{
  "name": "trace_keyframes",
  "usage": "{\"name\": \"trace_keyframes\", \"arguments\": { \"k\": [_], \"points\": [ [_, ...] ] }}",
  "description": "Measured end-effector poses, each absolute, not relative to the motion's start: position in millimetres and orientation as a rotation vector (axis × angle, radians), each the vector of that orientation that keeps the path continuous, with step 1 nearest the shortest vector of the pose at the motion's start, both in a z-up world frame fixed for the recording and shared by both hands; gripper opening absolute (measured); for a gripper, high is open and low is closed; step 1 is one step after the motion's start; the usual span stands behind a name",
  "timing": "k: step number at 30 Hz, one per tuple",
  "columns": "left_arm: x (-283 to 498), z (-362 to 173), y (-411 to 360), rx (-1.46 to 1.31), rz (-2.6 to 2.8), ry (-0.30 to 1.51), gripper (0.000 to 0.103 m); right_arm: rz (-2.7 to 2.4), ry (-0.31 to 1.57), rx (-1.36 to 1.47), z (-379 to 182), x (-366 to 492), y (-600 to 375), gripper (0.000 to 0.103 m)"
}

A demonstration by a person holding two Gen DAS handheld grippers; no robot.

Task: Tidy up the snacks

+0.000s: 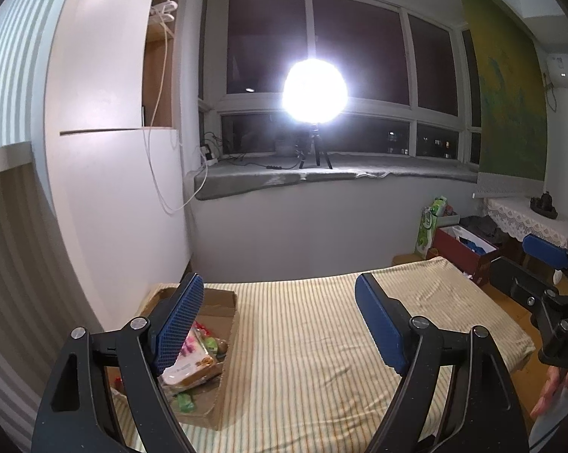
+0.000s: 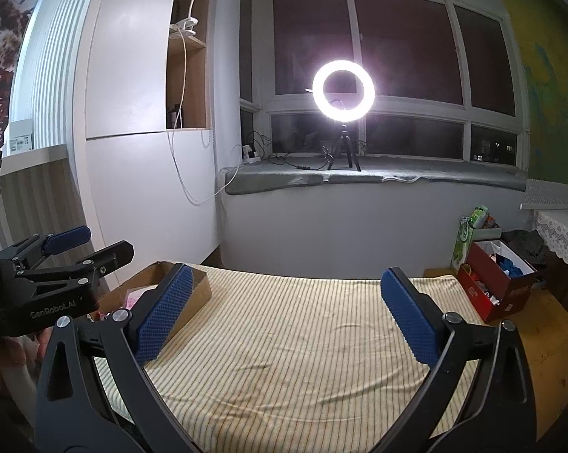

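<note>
Nearest, left gripper (image 1: 280, 321) with blue pads: spread wide, empty, hovering over a cream striped cloth (image 1: 302, 339) on the bed. Right gripper (image 2: 284, 313), likewise blue-padded: gaping wider, nothing between its jaws, above the same cloth. No earlier picture to compare.

Just beyond the left gripper's left finger (image 1: 178, 321), at the cloth's left edge: open brown cardboard box (image 1: 223, 339) holding colourful packaged snacks (image 1: 197, 362), pink, white and green wrappers among them.

Farther right, on the wooden floor: red open box (image 2: 499, 287) and green-patterned paper bag (image 2: 465, 241).

Farthest, on the grey windowsill (image 2: 397, 179): glowing ring light on a small black tripod (image 2: 343, 92), dark windows behind.
</note>
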State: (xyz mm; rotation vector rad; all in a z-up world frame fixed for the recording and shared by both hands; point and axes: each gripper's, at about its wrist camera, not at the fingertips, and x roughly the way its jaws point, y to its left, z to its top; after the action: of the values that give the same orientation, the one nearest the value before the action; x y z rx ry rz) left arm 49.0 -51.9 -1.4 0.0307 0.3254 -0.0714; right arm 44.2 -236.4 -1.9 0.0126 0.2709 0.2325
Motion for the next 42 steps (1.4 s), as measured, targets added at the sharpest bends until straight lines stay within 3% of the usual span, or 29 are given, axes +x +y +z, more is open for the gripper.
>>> {"name": "trace_keyframes", "arguments": {
  "k": [42],
  "points": [
    [15, -17, -22, 0.004, -0.001, 0.36, 0.082, 0.285, 0.285, 0.007, -9, 26, -213, 0.102]
  ]
}}
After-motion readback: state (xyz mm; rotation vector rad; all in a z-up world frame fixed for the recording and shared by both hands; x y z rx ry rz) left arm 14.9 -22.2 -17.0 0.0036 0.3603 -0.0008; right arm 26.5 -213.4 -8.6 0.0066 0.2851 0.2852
